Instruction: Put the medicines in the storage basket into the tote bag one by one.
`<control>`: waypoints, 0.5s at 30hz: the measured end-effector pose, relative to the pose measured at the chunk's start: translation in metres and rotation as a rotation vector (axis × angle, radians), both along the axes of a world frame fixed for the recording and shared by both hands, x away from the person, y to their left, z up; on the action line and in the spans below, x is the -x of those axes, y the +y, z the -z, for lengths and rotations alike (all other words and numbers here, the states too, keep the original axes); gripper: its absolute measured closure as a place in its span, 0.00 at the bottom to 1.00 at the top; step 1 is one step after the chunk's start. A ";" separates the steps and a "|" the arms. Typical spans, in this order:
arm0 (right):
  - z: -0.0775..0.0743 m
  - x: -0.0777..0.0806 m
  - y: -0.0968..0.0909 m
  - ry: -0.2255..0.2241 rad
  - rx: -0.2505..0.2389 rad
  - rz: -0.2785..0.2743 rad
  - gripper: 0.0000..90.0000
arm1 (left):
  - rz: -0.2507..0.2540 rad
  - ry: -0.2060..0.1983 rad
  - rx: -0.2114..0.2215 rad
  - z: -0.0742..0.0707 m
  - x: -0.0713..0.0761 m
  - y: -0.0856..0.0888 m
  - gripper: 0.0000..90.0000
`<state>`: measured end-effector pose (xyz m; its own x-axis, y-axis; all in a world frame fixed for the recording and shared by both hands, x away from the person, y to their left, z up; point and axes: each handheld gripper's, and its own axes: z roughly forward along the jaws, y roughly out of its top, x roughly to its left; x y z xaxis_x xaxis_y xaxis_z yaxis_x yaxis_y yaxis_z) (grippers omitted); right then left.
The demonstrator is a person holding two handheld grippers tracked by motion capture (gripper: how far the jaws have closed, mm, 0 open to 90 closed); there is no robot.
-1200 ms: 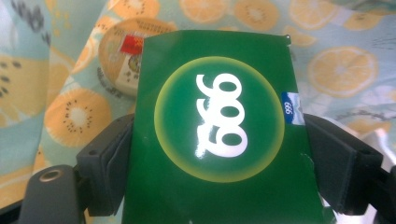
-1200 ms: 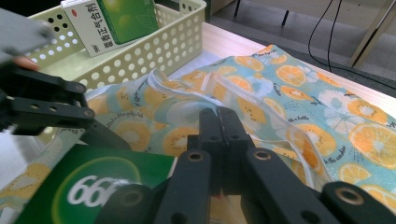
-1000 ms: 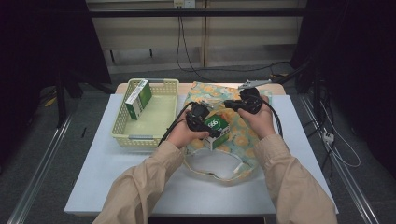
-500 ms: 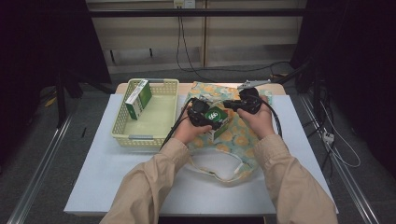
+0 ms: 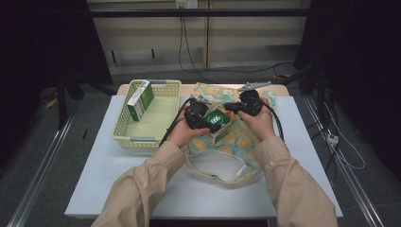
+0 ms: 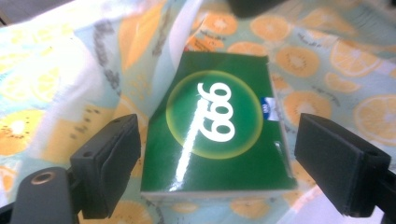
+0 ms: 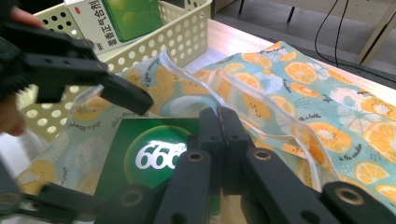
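Both forearms reach up from the near table edge, side by side over the bag (image 5: pixel 246 137). The left gripper (image 6: pixel 217 158) has its jaws spread wide. The right gripper (image 7: pixel 223 140) is clamped tight.

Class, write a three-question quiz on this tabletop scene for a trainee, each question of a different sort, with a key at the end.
1. True or false: the left gripper has its jaws clamped tight on the green box.
2. Multiple choice: what lies under that green box? A) a bare table B) a fruit-print bag C) a metal tray
3. Fill in: a second box leans upright inside the yellow ____.

Key
1. False: in the left gripper view both jaws stand apart from the box's sides.
2. B: the box rests on the bag, with the shut right gripper over its edge.
3. basket
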<state>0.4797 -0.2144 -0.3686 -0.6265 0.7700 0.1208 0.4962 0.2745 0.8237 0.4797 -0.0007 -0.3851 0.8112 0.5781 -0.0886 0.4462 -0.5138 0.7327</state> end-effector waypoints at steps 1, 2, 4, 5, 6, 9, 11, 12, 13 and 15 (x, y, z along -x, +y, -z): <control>0.000 0.000 0.001 0.000 0.002 0.000 1.00 | 0.024 0.008 0.015 -0.003 0.001 0.002 0.16; 0.000 0.000 0.001 -0.002 0.003 0.000 1.00 | 0.025 0.010 0.023 -0.005 0.003 0.003 0.16; 0.000 0.000 0.001 -0.002 0.005 0.001 1.00 | 0.051 0.021 0.029 -0.008 0.008 0.005 0.18; -0.001 0.000 0.000 -0.002 0.007 0.002 1.00 | 0.053 0.017 0.018 -0.010 0.011 0.006 0.20; -0.001 0.000 0.000 -0.002 0.006 0.002 1.00 | 0.070 0.026 0.038 -0.010 0.013 0.008 0.23; -0.001 0.000 -0.002 -0.003 0.008 0.004 1.00 | 0.133 0.056 0.043 -0.011 0.020 0.011 0.39; -0.002 0.000 -0.002 -0.003 0.010 0.006 1.00 | 0.171 0.065 0.030 -0.011 0.025 0.011 0.60; -0.002 0.001 -0.003 -0.003 0.011 0.007 1.00 | 0.191 0.071 0.033 -0.011 0.027 0.011 0.72; -0.002 0.001 -0.003 -0.005 0.010 0.007 1.00 | 0.195 0.077 0.003 -0.011 0.030 0.009 0.81; -0.003 0.001 -0.002 -0.007 0.011 0.007 1.00 | 0.246 0.107 -0.031 -0.007 0.031 0.007 0.97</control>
